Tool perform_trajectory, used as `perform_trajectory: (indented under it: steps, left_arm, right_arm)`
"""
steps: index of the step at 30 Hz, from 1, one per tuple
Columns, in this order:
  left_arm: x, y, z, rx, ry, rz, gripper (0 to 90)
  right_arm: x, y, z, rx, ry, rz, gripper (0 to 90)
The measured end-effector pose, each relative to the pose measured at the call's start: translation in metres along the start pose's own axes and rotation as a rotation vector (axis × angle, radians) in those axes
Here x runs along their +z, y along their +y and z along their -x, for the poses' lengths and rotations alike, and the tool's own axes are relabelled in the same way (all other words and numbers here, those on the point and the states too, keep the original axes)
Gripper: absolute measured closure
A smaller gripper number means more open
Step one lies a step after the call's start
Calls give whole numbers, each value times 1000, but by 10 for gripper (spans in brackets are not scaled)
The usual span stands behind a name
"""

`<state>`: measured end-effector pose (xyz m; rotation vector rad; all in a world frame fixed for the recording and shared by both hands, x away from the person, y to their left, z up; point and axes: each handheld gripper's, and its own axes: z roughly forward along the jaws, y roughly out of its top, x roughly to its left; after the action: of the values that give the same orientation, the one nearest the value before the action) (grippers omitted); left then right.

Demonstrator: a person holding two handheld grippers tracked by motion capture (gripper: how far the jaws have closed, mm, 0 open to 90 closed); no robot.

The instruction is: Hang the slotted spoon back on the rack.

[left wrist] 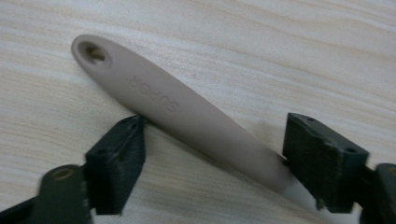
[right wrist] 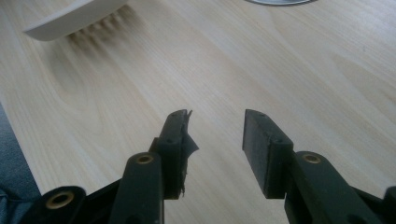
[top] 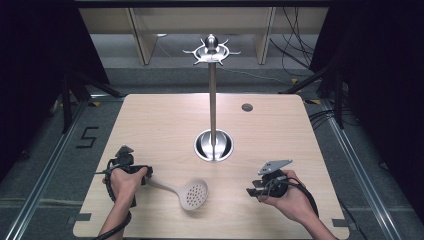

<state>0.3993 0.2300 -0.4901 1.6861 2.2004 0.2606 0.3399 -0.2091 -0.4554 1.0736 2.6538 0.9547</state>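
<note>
1. My L gripper (top: pixel 146 176) sits at the table's (top: pixel 150 120) near-left; the hand (top: pixel 125 182) wraps its body.
2. Its jaws are spread wide, one each side of the skimmer handle (left wrist: pixel 187 121). In the left gripper view one pad (left wrist: pixel 122 149) touches the handle's edge and the other pad (left wrist: pixel 317 158) sits at its far side. Not clamped.
3. Handle lies flat on the wood, hang-hole end pointing away from the jaws.
4. Skimmer's perforated head (top: pixel 194 194) rests on the table just R of L gripper, between both grippers.
5. Metal utensil stand (top: pixel 213 100) rises from its round base (top: pixel 214 145), beyond the gap between the grippers, hooks at top.
6. R gripper (top: pixel 251 190) at near-right, held in the R hand (top: pixel 290 197), jaws parted w/ nothing between, just bare wood below in the right gripper view (right wrist: pixel 217 140).
7. Skimmer head's rim (right wrist: pixel 74 18) shows ahead-left of the R jaws, well apart.
</note>
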Motion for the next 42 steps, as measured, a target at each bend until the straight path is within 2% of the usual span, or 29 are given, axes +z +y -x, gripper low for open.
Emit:
perform_trajectory:
  steps: [2,3,4,5,7,8,9,10,11,13,14,17,22,23,25,26,27,29,31,35,37,38,39,40,42]
  left_arm:
    - [0,1,0,13,-8,-4,300]
    - [-2,2,-2,65,-6,-40,314]
    - [-1,1,1,35,-6,-11,332]
    - [-2,2,-1,78,-4,-35,347]
    - [-3,3,0,97,1,-53,408]
    - [-3,3,2,124,8,-53,418]
    - [-3,3,2,124,8,-53,436]
    - [-4,5,1,153,1,-79,436]
    - [-3,5,2,153,-11,-83,460]
    - [-4,6,4,205,-20,-106,516]
    - [-2,5,8,197,-5,-82,535]
    - [-2,5,12,253,-5,-97,585]
    - [-1,2,23,319,-7,-95,647]
    - [-1,1,25,329,-8,-97,661]
    - [-1,0,30,367,-21,-103,696]
    - [-1,0,30,367,-21,-103,703]
    - [-1,-1,33,410,-22,-99,705]
    - [-1,-2,34,412,-23,-95,706]
    - [-3,-4,35,434,-54,-66,707]
    - [-9,-7,35,456,-78,-35,707]
    - [-13,-8,34,460,-119,-20,707]
    - [-16,-10,36,436,-117,-15,707]
    - [-18,-12,35,435,-128,6,706]
    - [-21,-11,32,469,-150,19,706]
    - [-25,-14,31,473,-178,50,707]
  right_arm:
    - [0,0,0,1,6,-3,611]
    - [0,0,0,5,7,-6,612]
    - [0,0,0,5,7,-7,612]
    - [0,0,0,6,8,-8,612]
    - [0,0,0,9,7,-10,613]
    - [0,0,0,11,12,-11,613]
    - [0,0,0,11,12,-11,613]
    - [0,0,0,11,12,-12,613]
    - [0,0,0,10,13,-12,614]
    - [0,0,0,9,13,-13,614]
    - [0,0,0,9,14,-13,614]
    - [0,0,0,11,15,-13,615]
    - [2,-1,2,-15,7,3,615]
    - [0,0,0,13,14,-14,615]
    - [0,-1,0,11,12,-13,615]
    - [0,-1,0,11,12,-13,615]
    - [1,-1,1,-3,7,-8,615]
    - [0,-1,0,8,10,-10,615]
    - [1,-1,0,16,13,7,615]
    - [1,-1,1,14,10,10,614]
    - [1,-1,1,13,10,11,613]
    - [1,-1,0,10,5,14,613]
    - [0,-1,1,-4,0,14,612]
    - [0,-1,1,-4,0,14,612]
    - [-2,0,0,5,2,15,612]
